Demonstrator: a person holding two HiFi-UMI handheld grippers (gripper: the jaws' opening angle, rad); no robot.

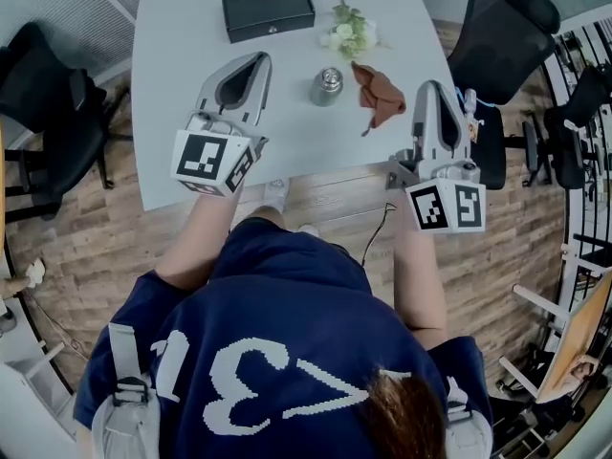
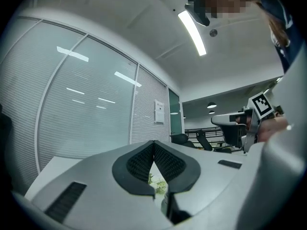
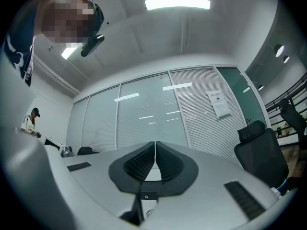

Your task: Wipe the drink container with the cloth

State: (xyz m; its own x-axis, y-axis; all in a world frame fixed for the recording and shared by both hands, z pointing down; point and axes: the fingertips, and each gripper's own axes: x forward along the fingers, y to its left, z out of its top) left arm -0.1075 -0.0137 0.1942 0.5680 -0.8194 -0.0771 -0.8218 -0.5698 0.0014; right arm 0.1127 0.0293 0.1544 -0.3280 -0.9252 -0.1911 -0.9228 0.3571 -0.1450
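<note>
Clenched and empty, my left gripper (image 1: pixel 256 63) and right gripper (image 1: pixel 430 89) are hovering over the bench (image 1: pixel 182 36). Between them the drink container (image 1: pixel 327 86) is standing just beside the cloth (image 1: pixel 379 94). Both are lying untouched, so all the wiping is waiting. Around it, office chairs (image 1: pixel 502 36) are standing on a wooden floor (image 1: pixel 96 228).

The table (image 1: pixel 182 36) is pale grey-white. On it, the box (image 1: pixel 268 10) is black, the drink container (image 1: pixel 327 86) looks silvery, though it is small here, and the cloth (image 1: pixel 379 94) is rust brown. The flowers (image 1: pixel 350 32) are white and green. The left gripper (image 1: pixel 256 58) and right gripper (image 1: pixel 430 86) are light grey with black ribbed pads (image 2: pixel 136 164); their cubes (image 1: pixel 212 161) carry black-and-white square markers. The shirt (image 1: pixel 287 295) is navy with white figures, and the floor (image 1: pixel 96 237) is brown wood-grain.
</note>
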